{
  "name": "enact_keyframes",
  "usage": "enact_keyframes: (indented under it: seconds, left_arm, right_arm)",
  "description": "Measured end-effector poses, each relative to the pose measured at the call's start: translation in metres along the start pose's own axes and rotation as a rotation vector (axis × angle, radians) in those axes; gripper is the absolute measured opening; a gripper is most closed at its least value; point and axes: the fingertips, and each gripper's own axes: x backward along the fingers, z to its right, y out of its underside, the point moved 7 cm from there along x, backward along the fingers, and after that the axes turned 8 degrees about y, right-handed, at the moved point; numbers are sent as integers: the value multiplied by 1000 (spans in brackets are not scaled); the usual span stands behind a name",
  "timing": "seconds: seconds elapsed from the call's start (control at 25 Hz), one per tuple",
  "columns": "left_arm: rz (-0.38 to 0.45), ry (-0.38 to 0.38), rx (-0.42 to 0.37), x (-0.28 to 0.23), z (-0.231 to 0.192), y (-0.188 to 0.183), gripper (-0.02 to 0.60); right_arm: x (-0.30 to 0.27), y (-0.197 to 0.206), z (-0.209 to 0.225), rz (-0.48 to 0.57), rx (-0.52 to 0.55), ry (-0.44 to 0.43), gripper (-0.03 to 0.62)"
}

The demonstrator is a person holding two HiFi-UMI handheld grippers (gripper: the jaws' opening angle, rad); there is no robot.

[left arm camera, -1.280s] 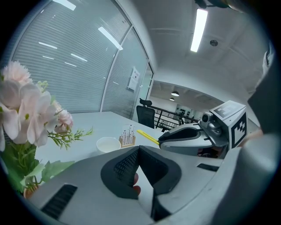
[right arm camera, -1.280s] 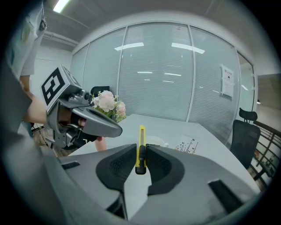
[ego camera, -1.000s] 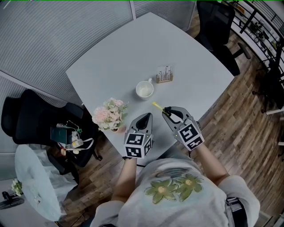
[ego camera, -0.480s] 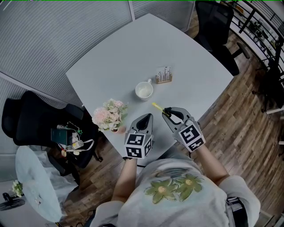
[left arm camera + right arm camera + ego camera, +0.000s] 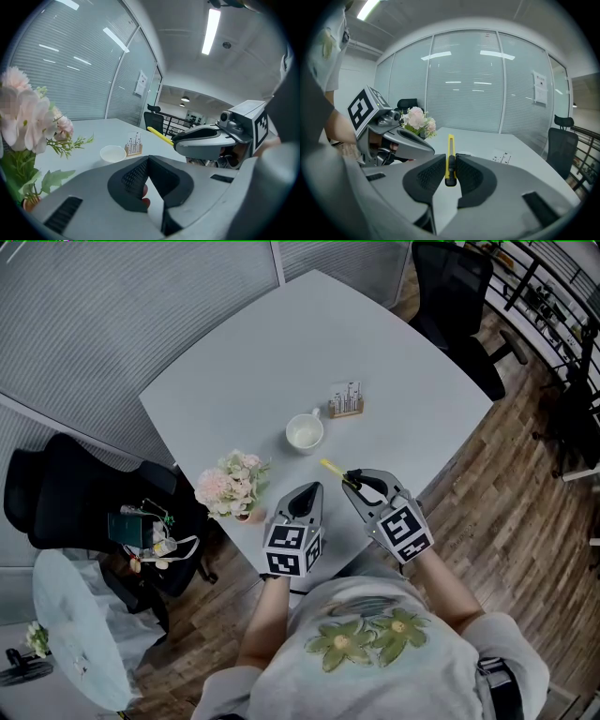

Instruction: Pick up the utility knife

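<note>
In the right gripper view, the yellow utility knife (image 5: 450,157) stands on edge between the black pads of my right gripper (image 5: 450,165), which is shut on it. Its tip points away over the white table (image 5: 487,140). The head view shows the knife (image 5: 332,467) sticking out toward the cup from my right gripper (image 5: 354,475), held above the table's near edge. My left gripper (image 5: 310,487) hangs beside it on the left with its jaws together and nothing in them. In the left gripper view, my left gripper (image 5: 149,159) is shut and the knife (image 5: 159,136) juts from the right gripper's tip.
A white cup (image 5: 306,430) and a small wooden card holder (image 5: 348,399) stand mid-table. A pot of pink flowers (image 5: 232,482) sits at the table's near left edge, close to my left gripper. Black office chairs (image 5: 464,306) stand beyond the far right side and at the left (image 5: 66,498).
</note>
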Motion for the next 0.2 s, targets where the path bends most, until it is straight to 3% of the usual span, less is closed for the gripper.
enact_keyframes:
  seconds: [0.2]
  left_arm:
    - [-1,-1,1,-2,1,0,0]
  right_arm:
    - [0,0,1,-1,-5,-1,69]
